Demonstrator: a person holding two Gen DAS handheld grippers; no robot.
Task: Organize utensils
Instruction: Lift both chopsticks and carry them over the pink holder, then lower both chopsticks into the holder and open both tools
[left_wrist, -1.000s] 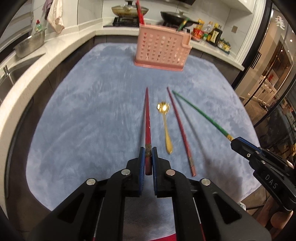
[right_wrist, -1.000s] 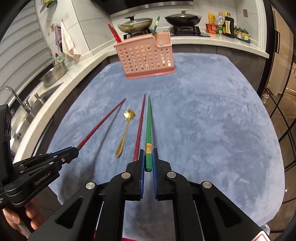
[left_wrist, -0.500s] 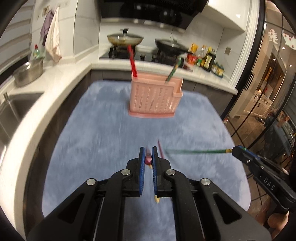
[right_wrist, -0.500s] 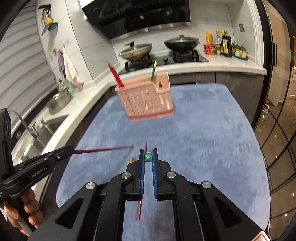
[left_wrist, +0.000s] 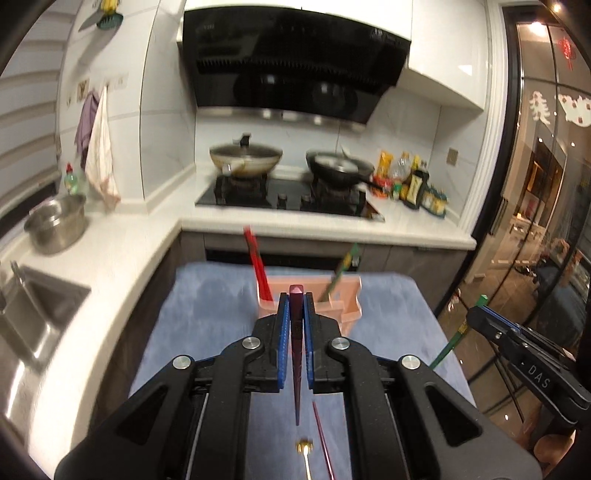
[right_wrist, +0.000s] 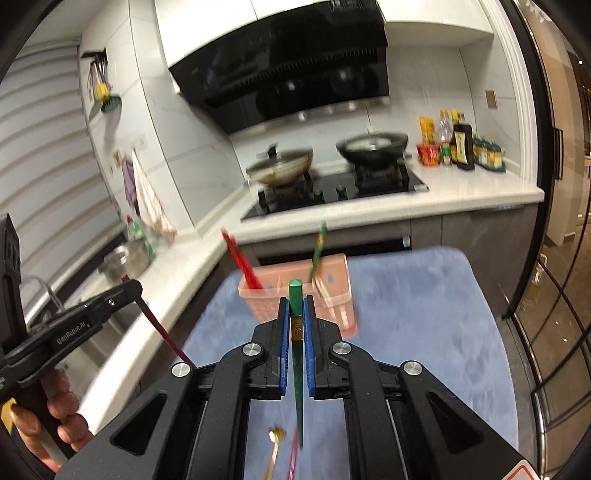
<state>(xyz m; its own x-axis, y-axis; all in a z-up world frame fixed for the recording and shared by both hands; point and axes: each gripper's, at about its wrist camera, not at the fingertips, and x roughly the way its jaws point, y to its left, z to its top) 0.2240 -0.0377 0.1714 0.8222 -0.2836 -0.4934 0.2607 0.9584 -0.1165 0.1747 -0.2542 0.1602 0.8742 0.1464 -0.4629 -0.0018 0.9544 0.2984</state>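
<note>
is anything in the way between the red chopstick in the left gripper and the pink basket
Nothing visible blocks it. The left gripper is shut on the dark red chopstick, held tip-down above the blue mat, with open air ahead to the pink basket. Inside it, a red chopstick and a green one already stand.

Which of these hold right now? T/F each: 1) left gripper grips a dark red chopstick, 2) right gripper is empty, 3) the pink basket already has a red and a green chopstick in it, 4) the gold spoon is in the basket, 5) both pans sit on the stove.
1. Left gripper grips a dark red chopstick. True.
2. Right gripper is empty. False: its fingers are shut on a green chopstick.
3. The pink basket holds a red chopstick and a second green chopstick. True.
4. The gold spoon is in the basket. False: it lies on the blue mat.
5. Both pans sit on the stove. True.
</note>
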